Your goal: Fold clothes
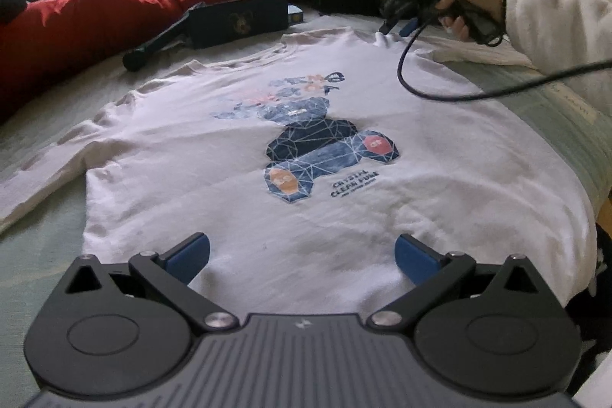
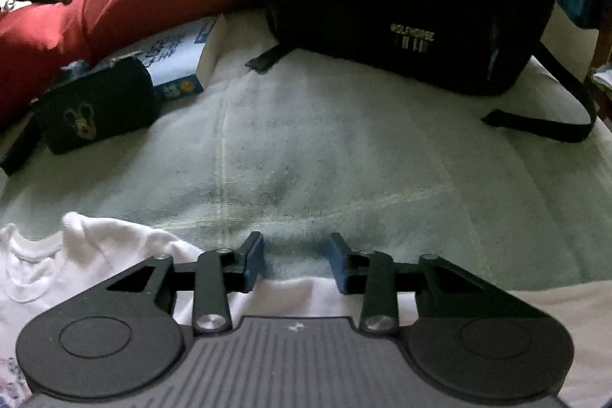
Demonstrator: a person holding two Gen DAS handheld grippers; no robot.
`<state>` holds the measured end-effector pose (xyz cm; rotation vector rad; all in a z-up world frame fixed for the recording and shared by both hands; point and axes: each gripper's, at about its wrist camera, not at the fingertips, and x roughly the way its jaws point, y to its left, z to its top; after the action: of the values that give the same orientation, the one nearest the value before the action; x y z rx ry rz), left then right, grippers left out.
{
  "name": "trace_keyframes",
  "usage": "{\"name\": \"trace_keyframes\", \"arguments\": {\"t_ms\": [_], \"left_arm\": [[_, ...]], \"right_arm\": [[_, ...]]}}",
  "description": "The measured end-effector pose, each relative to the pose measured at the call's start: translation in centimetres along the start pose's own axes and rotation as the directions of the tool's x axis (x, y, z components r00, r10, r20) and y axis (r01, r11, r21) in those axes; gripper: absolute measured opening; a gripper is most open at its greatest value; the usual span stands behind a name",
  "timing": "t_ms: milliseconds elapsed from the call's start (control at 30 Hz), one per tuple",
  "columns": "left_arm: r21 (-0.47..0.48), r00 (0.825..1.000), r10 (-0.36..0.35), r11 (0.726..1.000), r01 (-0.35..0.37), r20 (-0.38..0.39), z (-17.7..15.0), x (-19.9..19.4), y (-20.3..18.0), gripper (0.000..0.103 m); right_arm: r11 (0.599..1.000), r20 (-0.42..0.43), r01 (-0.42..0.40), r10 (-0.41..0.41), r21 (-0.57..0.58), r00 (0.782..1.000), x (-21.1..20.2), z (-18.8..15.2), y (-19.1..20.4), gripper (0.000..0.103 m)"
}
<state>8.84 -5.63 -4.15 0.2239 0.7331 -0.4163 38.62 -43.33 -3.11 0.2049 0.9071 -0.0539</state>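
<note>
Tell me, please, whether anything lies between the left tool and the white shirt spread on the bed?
Nothing visible does. The left tool hangs open right over the hem of the white shirt, with only bare cloth between its fingers. The black cable crosses the shirt's far shoulder, near the right tool, well away from the hem.

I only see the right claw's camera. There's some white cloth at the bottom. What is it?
Observer: A white long-sleeved shirt, spread flat, with a blue bear print facing up.
Child: Where's the other claw?
Observer: The left claw is open over the shirt's bottom hem, with nothing between its fingers.
Child: Is anything else over the shirt?
Observer: A black cable droops from the right claw across the shirt's far end, near the neck.
</note>
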Motion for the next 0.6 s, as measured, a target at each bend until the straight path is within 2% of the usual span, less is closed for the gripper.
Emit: {"name": "trace_keyframes", "arguments": {"t_ms": [67, 167, 267, 400, 500, 533, 600], "left_arm": [[-0.003, 1.0, 0.001, 1.0, -0.001, 0.005, -0.1, -0.2, 0.1, 0.102], [-0.002, 1.0, 0.002, 1.0, -0.002, 0.012, -0.1, -0.7, 0.1, 0.102], [0.002, 1.0, 0.003, 1.0, -0.003, 0.014, -0.2, -1.2, -0.1, 0.102], [0.006, 1.0, 0.013, 1.0, -0.013, -0.014, -0.6, -1.7, -0.2, 0.102], [0.017, 0.998, 0.052, 0.999, -0.052, -0.034, -1.1, -2.2, 0.1, 0.102], [0.022, 0.997, 0.064, 0.998, -0.063, -0.036, -1.3, -2.4, 0.1, 0.102], [0.028, 0.996, 0.082, 0.996, -0.081, -0.029, -1.4, -2.7, 0.3, 0.102]], "right_arm": [[0.999, 0.006, -0.013, 0.013, -0.029, 1.0, -2.2, -0.9, 0.1, 0.065], [0.997, 0.006, -0.033, 0.033, -0.066, 0.999, -4.9, -2.5, 0.1, 0.078], [0.997, -0.012, -0.038, 0.037, -0.073, 0.999, -5.8, -4.7, -0.9, 0.089], [0.998, -0.04, 0.04, -0.042, -0.052, 0.998, -5.4, -7.2, -2.9, 0.09], [0.996, -0.021, 0.079, -0.08, -0.041, 0.997, -7.4, -8.0, -3.0, 0.09], [0.996, -0.007, 0.076, -0.077, -0.043, 0.997, -8.3, -8.3, -2.7, 0.09], [0.997, 0.02, 0.018, -0.017, -0.074, 1.0, -10.7, -9.0, -1.4, 0.091]]}}
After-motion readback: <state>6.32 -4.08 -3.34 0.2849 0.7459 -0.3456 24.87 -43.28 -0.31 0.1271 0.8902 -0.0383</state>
